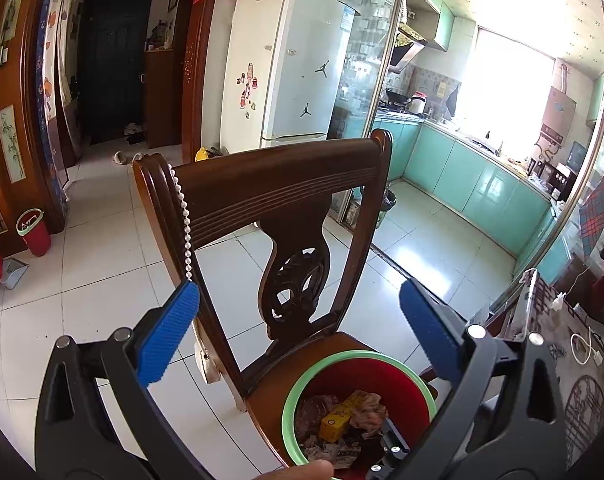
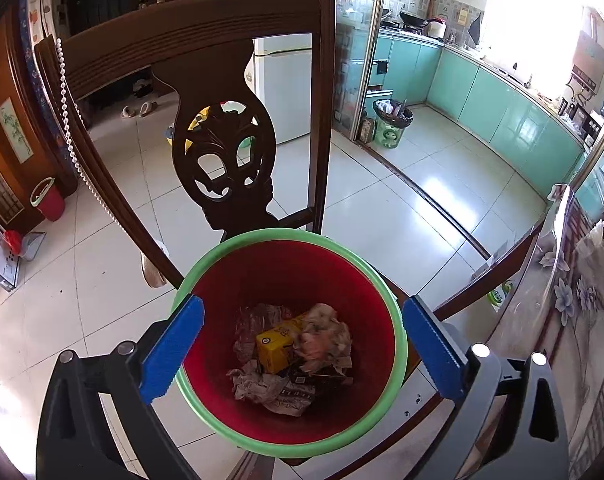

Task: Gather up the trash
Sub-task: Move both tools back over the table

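A red trash bin with a green rim (image 2: 398,320) stands on the seat of a dark wooden chair (image 2: 206,44). Inside lie crumpled paper (image 2: 326,336), a yellow box (image 2: 276,344) and printed scraps. My right gripper (image 2: 302,348) hovers right above the bin's mouth, jaws wide open, with nothing between the blue pads (image 2: 174,352). My left gripper (image 1: 298,332) is open too, held higher and pointing past the chair back; the bin (image 1: 298,384) sits low between its fingers. A fingertip (image 1: 302,472) shows at the bottom edge of the left wrist view.
A glass-topped table (image 2: 562,300) with a floral cloth lies to the right. A second red bin (image 1: 34,232) stands by the left wall, a green bin (image 2: 392,124) at the kitchen doorway. A bead string (image 1: 184,220) hangs on the chair. White tile floor lies all around.
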Tool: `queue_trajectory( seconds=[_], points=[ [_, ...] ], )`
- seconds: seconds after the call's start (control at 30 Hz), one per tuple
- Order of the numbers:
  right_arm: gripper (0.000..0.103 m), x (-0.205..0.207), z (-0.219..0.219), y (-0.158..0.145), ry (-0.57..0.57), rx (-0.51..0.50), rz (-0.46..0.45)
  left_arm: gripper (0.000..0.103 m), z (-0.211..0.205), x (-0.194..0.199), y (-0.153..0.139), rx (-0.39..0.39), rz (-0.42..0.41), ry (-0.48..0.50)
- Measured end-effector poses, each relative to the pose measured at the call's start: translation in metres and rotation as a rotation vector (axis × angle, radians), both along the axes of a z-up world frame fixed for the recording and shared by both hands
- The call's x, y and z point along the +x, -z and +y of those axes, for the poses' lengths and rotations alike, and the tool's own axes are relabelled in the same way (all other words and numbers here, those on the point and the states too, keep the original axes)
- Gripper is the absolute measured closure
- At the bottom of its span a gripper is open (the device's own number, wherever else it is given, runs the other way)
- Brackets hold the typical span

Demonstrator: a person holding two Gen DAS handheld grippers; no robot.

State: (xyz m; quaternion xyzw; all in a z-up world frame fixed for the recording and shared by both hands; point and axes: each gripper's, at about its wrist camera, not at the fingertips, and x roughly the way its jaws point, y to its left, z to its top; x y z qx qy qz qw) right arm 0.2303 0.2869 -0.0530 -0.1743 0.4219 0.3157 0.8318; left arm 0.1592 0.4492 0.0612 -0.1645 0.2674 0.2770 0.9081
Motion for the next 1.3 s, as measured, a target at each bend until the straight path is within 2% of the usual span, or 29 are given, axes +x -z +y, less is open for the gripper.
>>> queue_trajectory(
  seconds=[0.13,0.23,0.43,0.6,0.8,1.0,1.13,1.3],
  points=[
    [0.007,-0.018,-0.021,-0.017,0.011,0.024,-0.03,0.005,-0.016,0.001,-0.001,0.039,0.021,0.057],
    [0.007,-0.034,-0.054,-0.036,0.05,0.056,-0.063,0.005,-0.034,-0.001,-0.007,0.072,0.019,0.104],
    [0.007,-0.069,-0.131,-0.072,0.15,0.082,-0.155,0.005,-0.075,-0.012,-0.026,0.062,-0.028,0.206],
    [0.006,-0.1,-0.205,-0.107,0.25,0.1,-0.239,0.005,-0.129,-0.018,-0.039,0.051,-0.061,0.297],
    [0.006,-0.137,-0.282,-0.144,0.356,0.115,-0.334,0.005,-0.214,-0.031,-0.045,0.133,-0.055,0.43],
    [0.006,-0.166,-0.342,-0.156,0.44,0.123,-0.375,0.005,-0.287,-0.055,-0.036,0.198,-0.044,0.538],
    [0.006,-0.185,-0.373,-0.151,0.481,0.132,-0.389,0.005,-0.323,-0.075,-0.03,0.204,-0.086,0.585],
    [0.006,-0.202,-0.399,-0.145,0.523,0.149,-0.425,0.005,-0.361,-0.093,-0.021,0.277,-0.126,0.602]
  ],
)
